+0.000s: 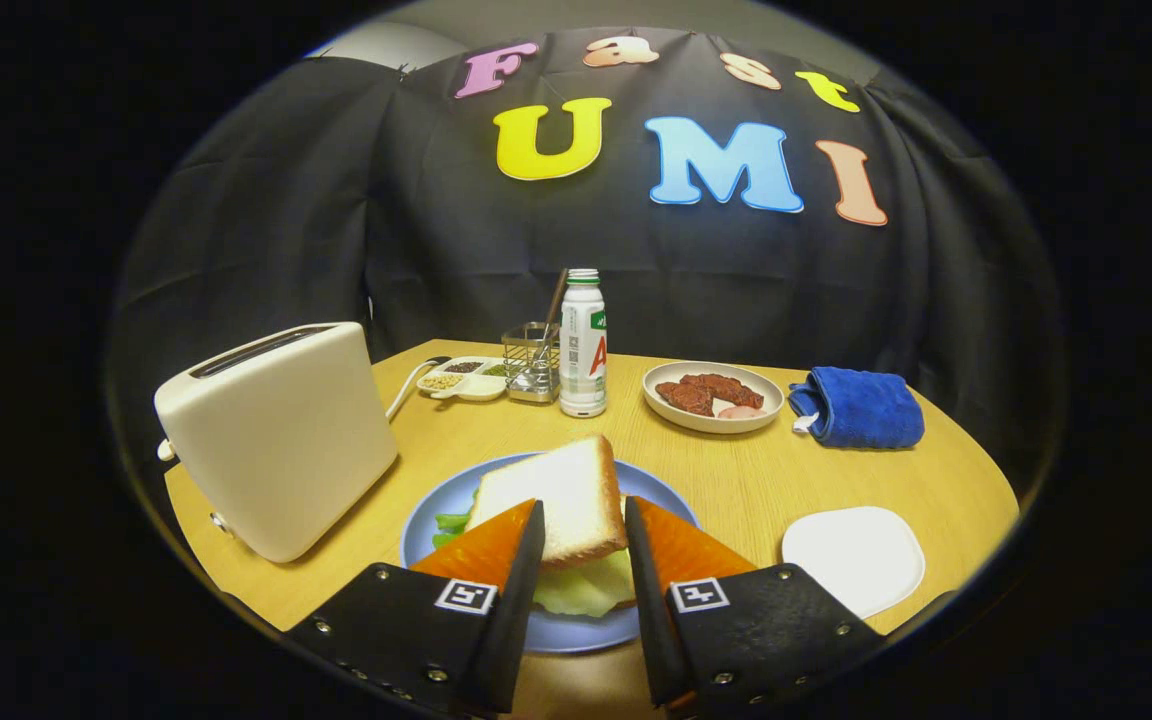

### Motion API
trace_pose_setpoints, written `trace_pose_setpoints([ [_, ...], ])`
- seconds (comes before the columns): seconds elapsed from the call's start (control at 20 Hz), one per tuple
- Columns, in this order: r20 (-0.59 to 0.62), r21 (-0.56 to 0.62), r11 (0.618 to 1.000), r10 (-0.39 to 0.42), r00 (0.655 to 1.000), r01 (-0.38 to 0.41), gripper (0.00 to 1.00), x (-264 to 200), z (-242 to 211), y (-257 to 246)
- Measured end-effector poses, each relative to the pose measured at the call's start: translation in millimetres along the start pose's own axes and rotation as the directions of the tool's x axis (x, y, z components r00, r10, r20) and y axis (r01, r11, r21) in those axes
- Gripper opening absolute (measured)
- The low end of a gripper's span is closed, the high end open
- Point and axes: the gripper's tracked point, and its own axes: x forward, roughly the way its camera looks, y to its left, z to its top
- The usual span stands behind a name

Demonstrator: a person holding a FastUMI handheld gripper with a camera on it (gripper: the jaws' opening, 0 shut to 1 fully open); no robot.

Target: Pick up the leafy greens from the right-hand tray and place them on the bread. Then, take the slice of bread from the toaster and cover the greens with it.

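A slice of white bread (pixel 561 490) lies slightly tilted on top of leafy greens (pixel 586 592) on a blue plate (pixel 424 530). Green leaves poke out at the slice's left edge and under its near edge. Whatever lies under the greens is hidden. My gripper (pixel 584 508) hovers just above the near part of the slice. It is open, its fingers stand apart on either side of the slice's near end, and neither presses on it. The cream toaster (pixel 276 440) stands left of the plate, and I cannot see into its slots. The white tray (pixel 851 555) to the right of the plate holds nothing.
Behind the plate stand a white bottle (pixel 583 345), a wire holder (pixel 531 362) and a small divided dish (pixel 461 380). A plate of meat slices (pixel 711 395) and a folded blue cloth (pixel 861 408) sit at the back right. The toaster's cord runs behind it.
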Motion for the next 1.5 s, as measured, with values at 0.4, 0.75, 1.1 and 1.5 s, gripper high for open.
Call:
trace_pose_setpoints([
  [0.4,0.144,0.044,0.999,-0.001,0.990,-0.005,0.50,-34.3,38.2,-49.9],
  [0.75,0.357,0.039,0.999,-0.019,0.934,0.005,0.50,-94.3,86.9,-166.4],
  [1.1,0.464,-0.084,0.995,-0.006,0.886,0.051,0.50,-127.9,77.8,-320.2],
  [1.5,0.416,-0.011,0.992,-0.109,0.903,0.125,0.50,-137.8,28.8,-494.6],
])
